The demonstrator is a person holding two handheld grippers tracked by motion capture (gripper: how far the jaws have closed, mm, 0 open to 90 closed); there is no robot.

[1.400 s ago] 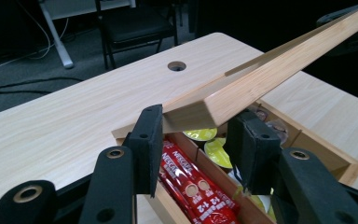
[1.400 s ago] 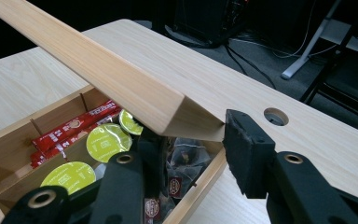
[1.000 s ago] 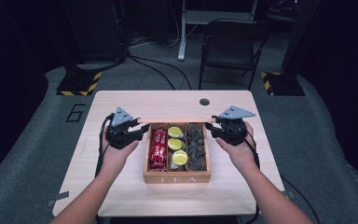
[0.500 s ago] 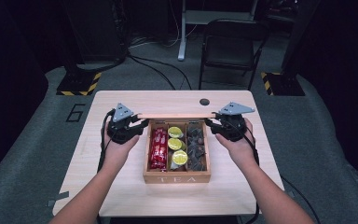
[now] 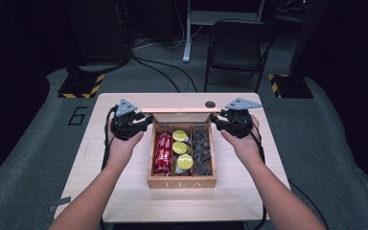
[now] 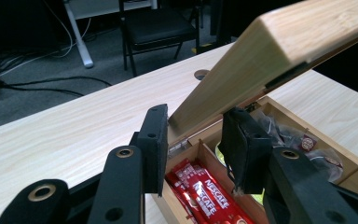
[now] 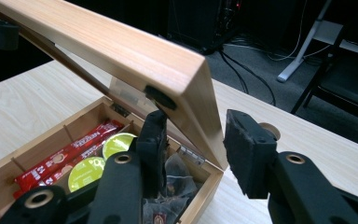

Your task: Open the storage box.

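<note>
— Lid (image 5: 177, 110) up on the tea box (image 5: 182, 183), is it?

— Yes, raised on its hinges at the far side. From above you see it edge-on, a thin strip across the back of the box. The box itself sits mid-table (image 5: 124, 191), front wall towards the person.

— And who's got hold of it?

— One gripper at each end. The left gripper (image 5: 147, 120) has the lid's left end between its jaws. They've just been closing, and both pads look pressed on the wood, one on each face.

— The right one?

— The right gripper (image 5: 216, 120) straddles the lid's right end. Its jaws are narrow but have just eased apart. The inner pad is under the lid, close against it, and the outer pad (image 7: 247, 154) stands just clear of the corner, so I wouldn't call that a grip.

— What's inside?

— Three compartments. Red sachets (image 5: 163, 153) on the left, yellow-green pods (image 5: 182, 148) in the middle, dark wrapped bags (image 5: 202, 151) on the right.

— Hands?

— Both forearms come in from the near edge, either side of the box.
</note>
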